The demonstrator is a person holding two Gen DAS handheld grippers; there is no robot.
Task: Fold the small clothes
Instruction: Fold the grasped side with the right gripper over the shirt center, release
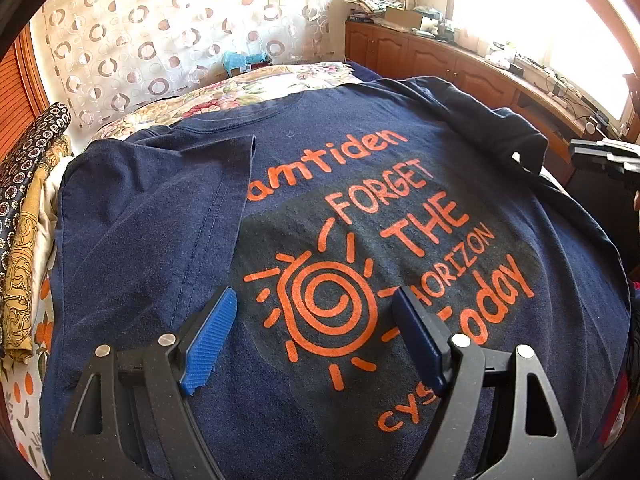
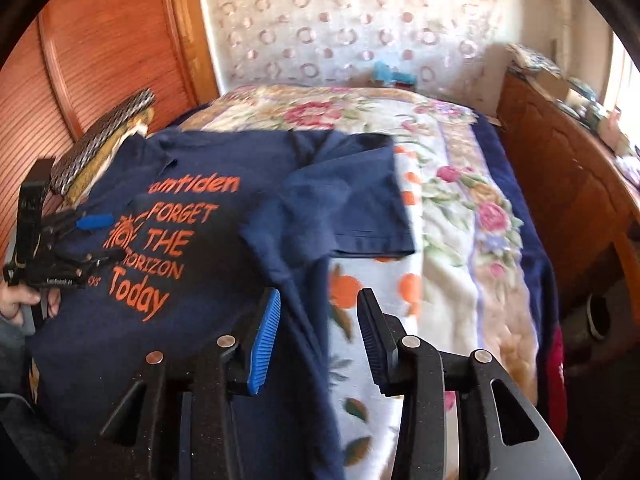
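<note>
We are looking at a navy T-shirt (image 1: 360, 184) lying face up on a bed (image 2: 460, 216), its orange sun drawing and orange lettering showing. In the left wrist view its left sleeve (image 1: 160, 200) is lying folded inward over the chest, covering the start of the top word. In the right wrist view the right sleeve (image 2: 352, 200) is lying out flat across the flowered blanket (image 2: 488, 216), and the shirt's side edge is running down between the fingers of our right gripper (image 2: 318, 340).

We are holding the left gripper (image 1: 314, 332) just over the sun print with its blue-padded fingers spread wide, gripping nothing. The right gripper is likewise spread apart, and we cannot tell whether it is touching the cloth beneath it.

Folded patterned fabrics (image 1: 28, 208) are sitting in a stack at the bed's left edge, close to the shirt. Behind the bed a curtain with a ring pattern (image 1: 160, 32) is hanging, and a cluttered wooden cabinet (image 1: 440, 60) is running along the right wall under a bright window (image 1: 540, 8).
</note>
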